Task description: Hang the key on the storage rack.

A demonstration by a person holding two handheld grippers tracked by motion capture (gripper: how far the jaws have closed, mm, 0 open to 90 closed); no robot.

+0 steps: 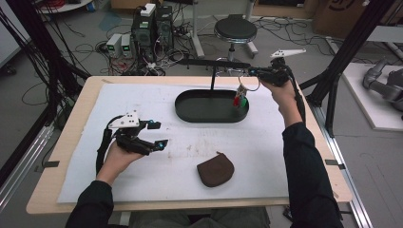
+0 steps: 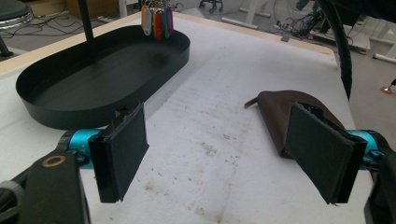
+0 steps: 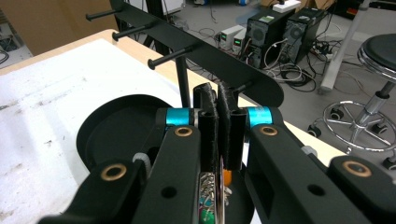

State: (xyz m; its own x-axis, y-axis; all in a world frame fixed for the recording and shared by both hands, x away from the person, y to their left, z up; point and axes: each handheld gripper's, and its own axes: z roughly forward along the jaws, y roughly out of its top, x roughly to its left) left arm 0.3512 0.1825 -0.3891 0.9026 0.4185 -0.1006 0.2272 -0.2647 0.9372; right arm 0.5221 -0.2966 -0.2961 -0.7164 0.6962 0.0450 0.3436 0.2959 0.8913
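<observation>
- While your right gripper (image 1: 251,72) pinched the bunch of keys (image 1: 241,97), its coloured tags hung over the right end of the black tray (image 1: 190,111), beside the rack of pegs (image 3: 205,51)
- Your left gripper (image 1: 154,134) rested on the white mat (image 1: 266,142), fingers spread, near the brown pouch (image 1: 215,169)

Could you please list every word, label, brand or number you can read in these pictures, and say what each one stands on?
No text can be read.
Key tags: coloured plastic labels, any writing too small to tell.
Computer towers: stickers and lit fronts, blurred.
Cardboard box: a dark printed mark, cut off and unreadable.
Brown pouch, black tray and both grippers: no lettering visible.
</observation>
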